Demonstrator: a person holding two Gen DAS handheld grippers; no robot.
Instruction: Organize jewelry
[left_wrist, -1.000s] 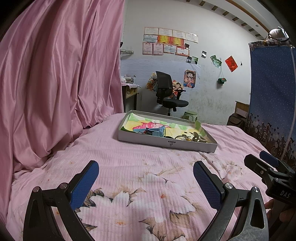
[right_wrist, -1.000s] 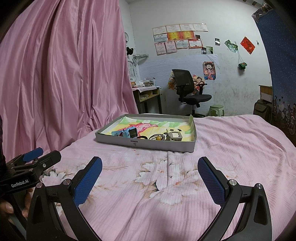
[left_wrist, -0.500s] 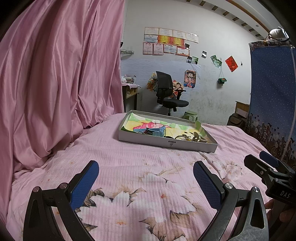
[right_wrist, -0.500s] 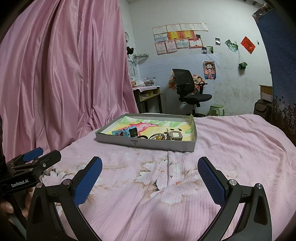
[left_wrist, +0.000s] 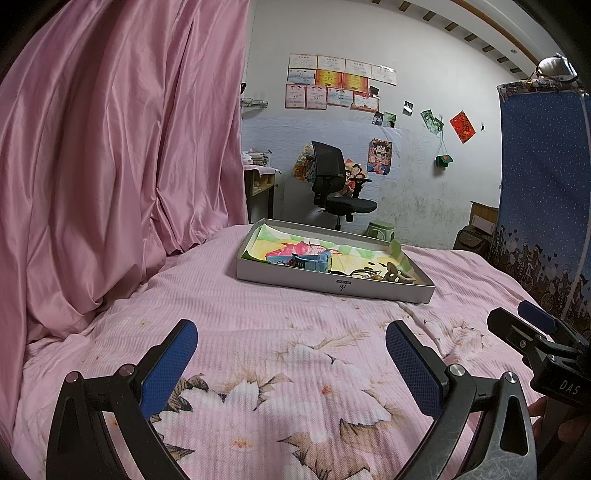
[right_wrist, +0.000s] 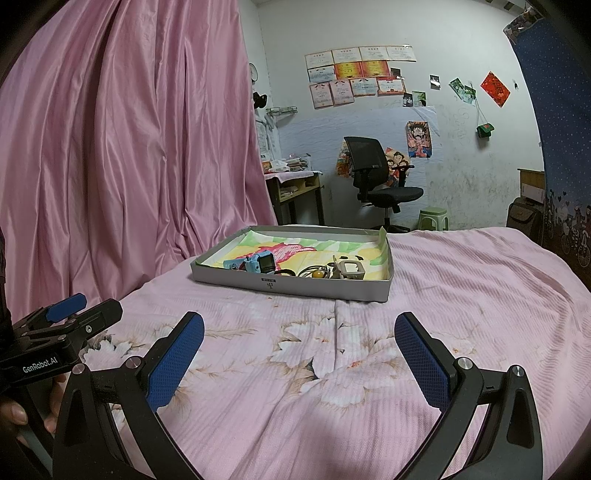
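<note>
The grey tray (right_wrist: 291, 286) sits on the bed with the jewelry (right_wrist: 317, 272) heaped in its near right part, beside a blue watch (right_wrist: 260, 263). Both the left gripper (left_wrist: 290, 343) and right gripper (right_wrist: 299, 332) hover well short of the tray, jaws released and empty. The pieces look light, small and tangle-prone, so pinching one loop or strap seems best

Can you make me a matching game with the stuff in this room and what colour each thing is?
Things:
1. office chair
2. small stool
3. watch in the grey tray
4. curtain

Colours:
A. pink
B. light blue
C. black
D. green

Pairs: 1-C, 2-D, 3-B, 4-A
</note>
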